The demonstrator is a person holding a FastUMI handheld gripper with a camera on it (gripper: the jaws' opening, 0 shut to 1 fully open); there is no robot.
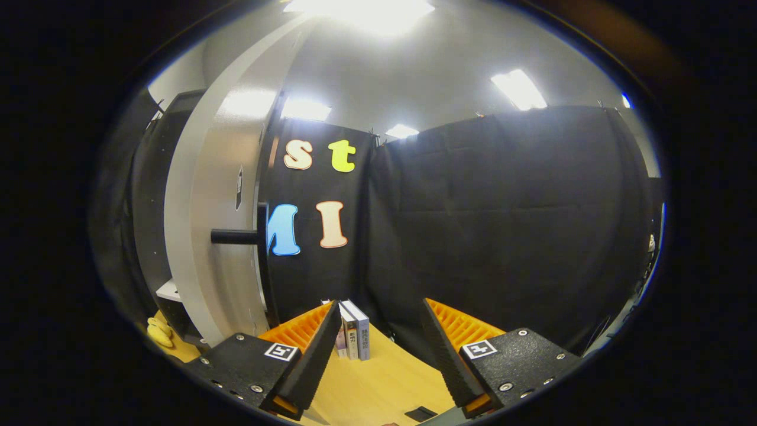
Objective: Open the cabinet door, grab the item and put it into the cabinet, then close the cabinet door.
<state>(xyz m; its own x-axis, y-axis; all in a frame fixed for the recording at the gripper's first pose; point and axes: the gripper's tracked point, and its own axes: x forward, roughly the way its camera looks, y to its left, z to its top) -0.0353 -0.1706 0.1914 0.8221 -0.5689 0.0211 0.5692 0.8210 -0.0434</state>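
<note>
Spread wide with nothing between its fingers, the gripper (381,331) hovers over the wooden table (378,384). Just ahead of the fingers, several books (353,334) stand upright. To the left, the cabinet door (207,236) hangs open, its handle (236,236) protruding; a yellow item (159,332) lies beside the cabinet (148,207).

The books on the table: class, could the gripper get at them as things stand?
Probably yes. The gripper is open and holds nothing; the books stand upright just ahead of its fingers on the bare table, beside the open cabinet door.
</note>
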